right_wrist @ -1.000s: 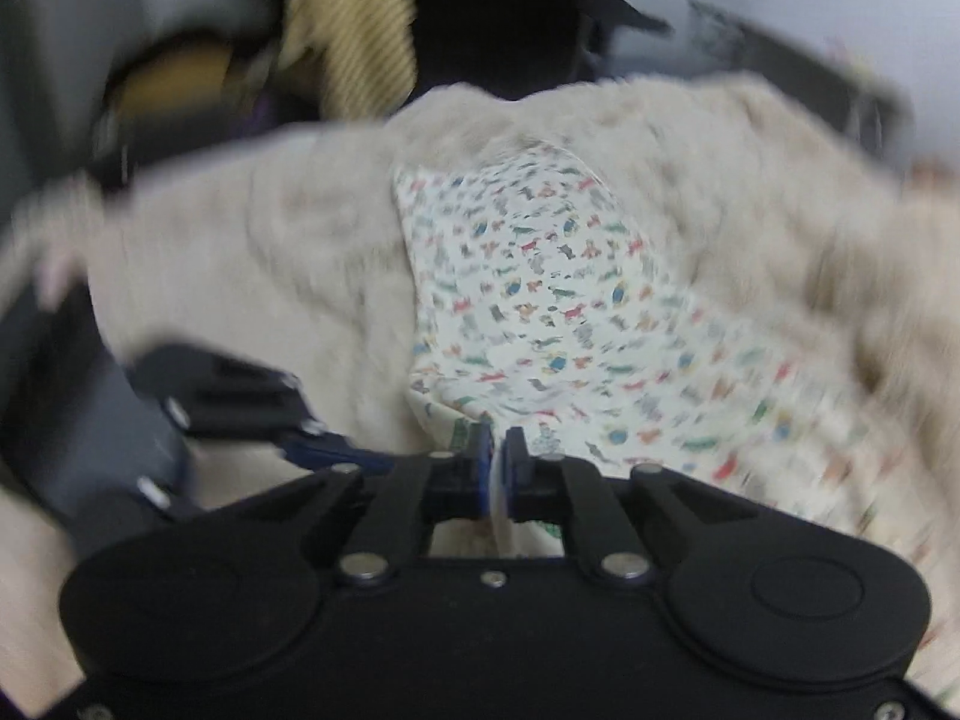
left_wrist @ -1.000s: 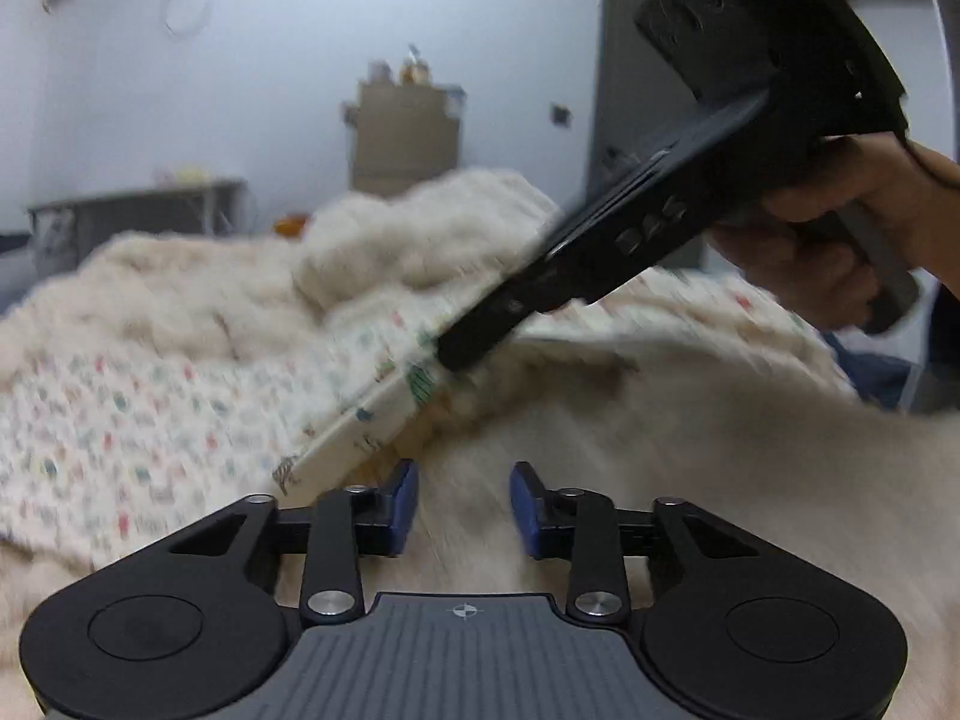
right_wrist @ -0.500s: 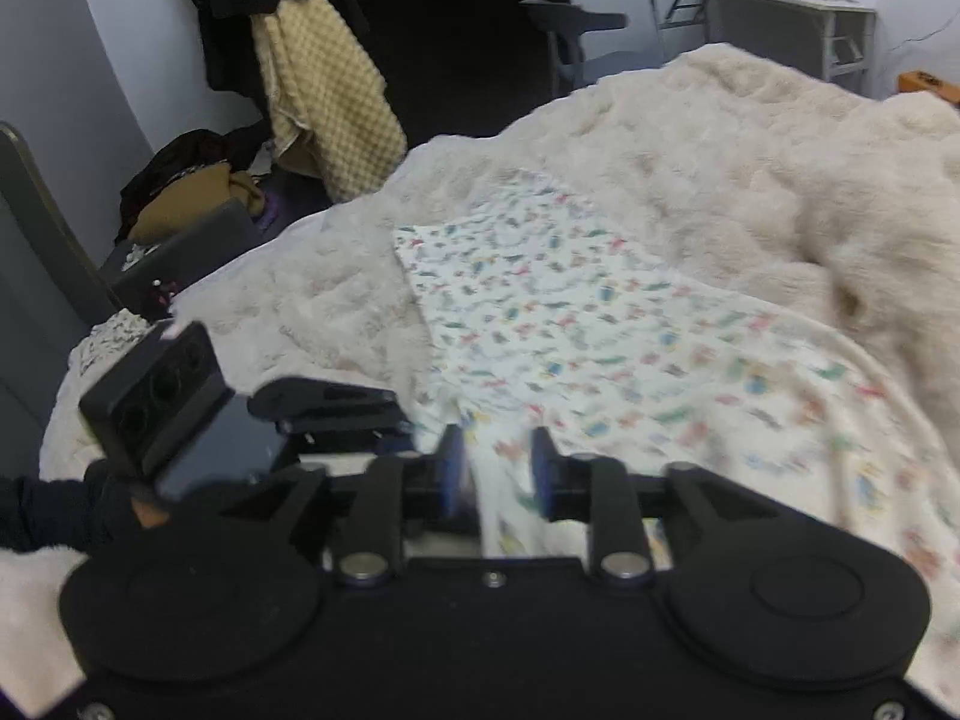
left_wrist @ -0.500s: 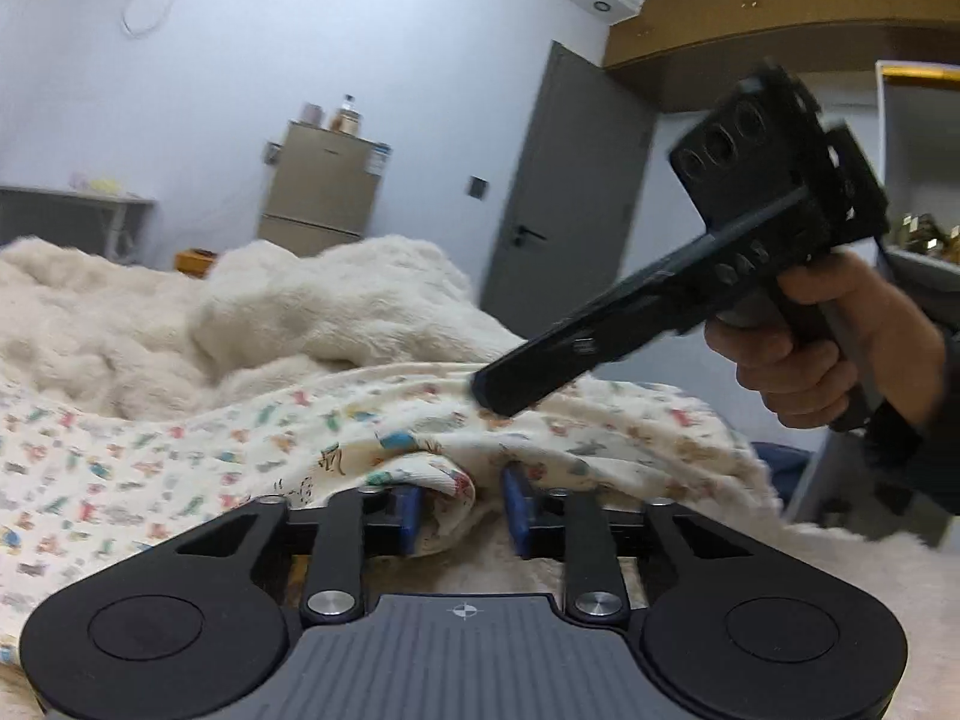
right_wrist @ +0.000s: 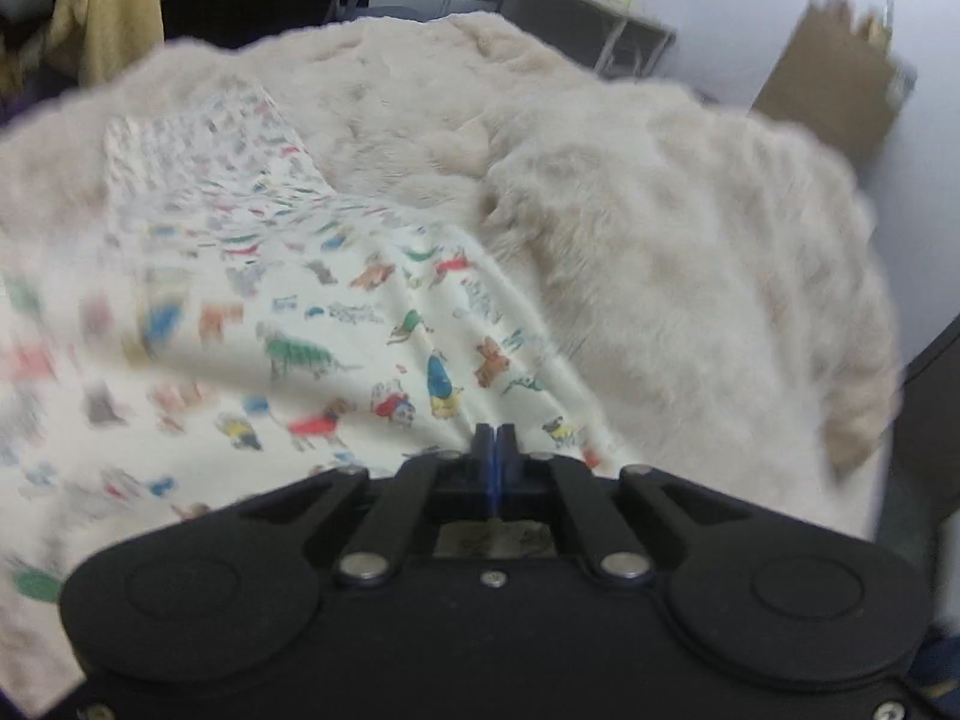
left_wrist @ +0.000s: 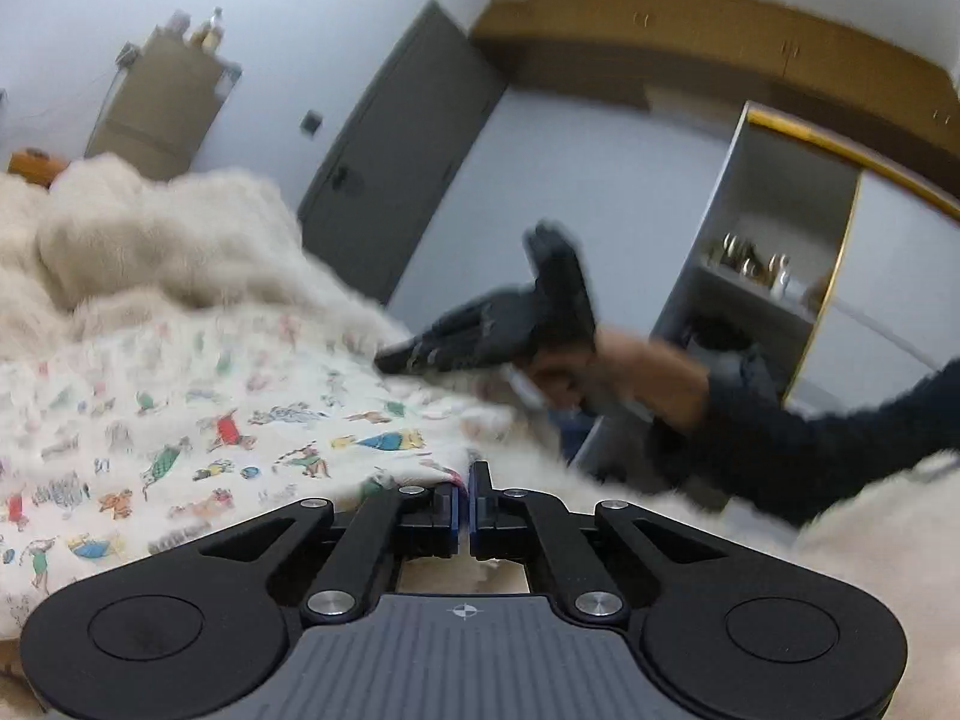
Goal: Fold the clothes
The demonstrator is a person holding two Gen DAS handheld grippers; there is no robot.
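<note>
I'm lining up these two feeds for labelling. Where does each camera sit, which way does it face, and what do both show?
Left wrist: rides the left gripper, nearly level across the printed garment toward a grey door; shows the right gripper, hand and dark sleeve.
Right wrist: rides the right gripper, tilted down over the garment and fluffy blanket; only its own fingers show.
Shared: garment, blanket, tan cabinet.

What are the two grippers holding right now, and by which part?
Both pinch the printed garment at its near edge: left gripper and right gripper, each shut on a fold.
</note>
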